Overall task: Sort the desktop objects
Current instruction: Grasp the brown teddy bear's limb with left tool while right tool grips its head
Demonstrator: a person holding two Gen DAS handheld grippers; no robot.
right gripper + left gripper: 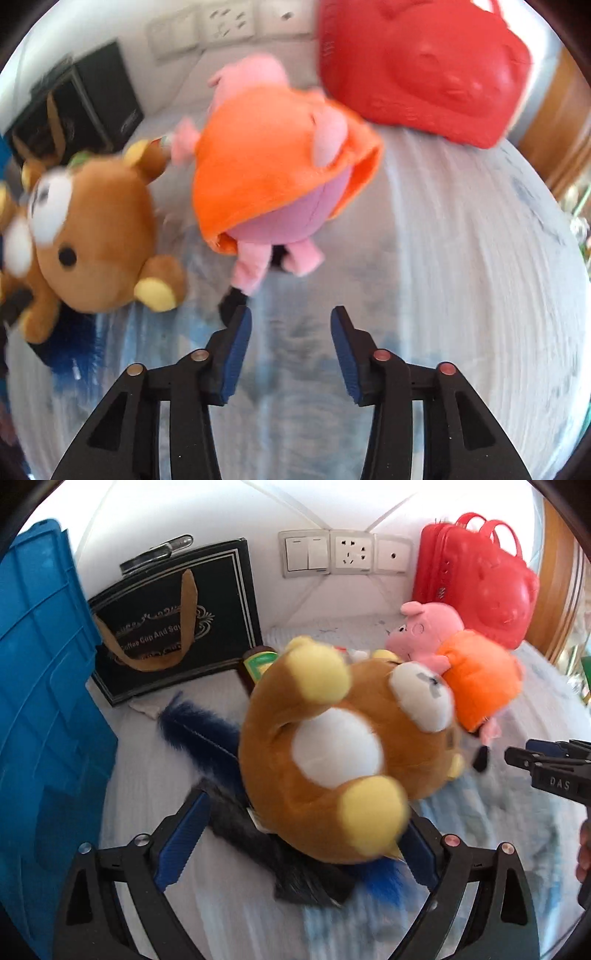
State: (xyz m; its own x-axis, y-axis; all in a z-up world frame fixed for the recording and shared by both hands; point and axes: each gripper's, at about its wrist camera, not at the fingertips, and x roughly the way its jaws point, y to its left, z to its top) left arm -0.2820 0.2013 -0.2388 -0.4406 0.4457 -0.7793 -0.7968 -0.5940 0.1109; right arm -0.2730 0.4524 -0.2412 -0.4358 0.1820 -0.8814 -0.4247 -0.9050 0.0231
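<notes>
Approaching the brown bear plush [332,746], lying on the table beside the pig plush [273,177], each empty tool, left tool [295,834] wide and right tool [291,350] half-open, is best centred before closing.

Black claw [291,317], blue pads [236,350], silver/red screws.

From my left feed the brown bear [332,753] sits between the fingers [181,834] and covers most of the right one, so I cannot tell whether either pad touches it. Behind the bear, beyond the fingertips, a green-labelled bottle [258,664] shows only its top, and the furry blue-and-black thing [229,819] under it is mostly covered. My right feed is smeared: the pink pig [273,173] ahead of the fingers lacks detail, and the red bag [424,66] is cut off at the top edge.
</notes>
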